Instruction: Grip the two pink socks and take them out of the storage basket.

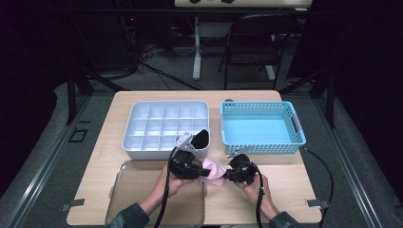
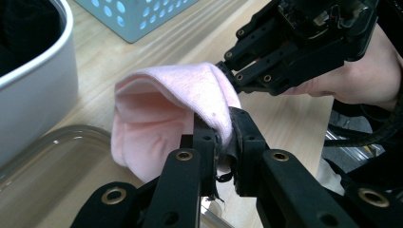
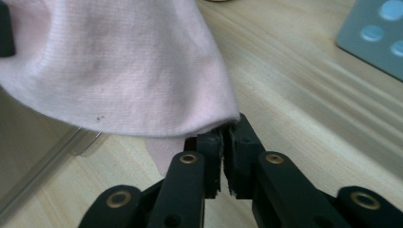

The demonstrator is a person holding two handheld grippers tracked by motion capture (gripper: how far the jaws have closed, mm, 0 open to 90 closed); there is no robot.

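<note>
At the near edge of a wooden table (image 1: 266, 199), a person works a pink cloth (image 1: 212, 172) between two hand-held grippers. The left gripper (image 1: 202, 170) is clenched on one edge of the cloth; in the left gripper view its jaws pinch the fabric (image 2: 176, 114) at about 6 o'clock, the cloth arching up and away from them. The right gripper (image 1: 227, 175) is clamped on the opposite edge, at 3 o'clock from the left one; in the right gripper view the jaws are pressed together on the hem of the cloth (image 3: 119, 71), which spreads toward 11 o'clock. The cloth hangs between the two tools, just above the tabletop, partly over the right edge of a clear tray (image 1: 138, 190) that lies at 8 o'clock from it. A white divided organiser (image 1: 164, 124) sits at 11 o'clock from the cloth, with a dark item (image 1: 201, 138) in its near right corner. A blue perforated basket (image 1: 261, 124) stands at 1 o'clock, beside the organiser and apart from it. The person's hands (image 1: 254, 185) enter from 6 o'clock.
</note>
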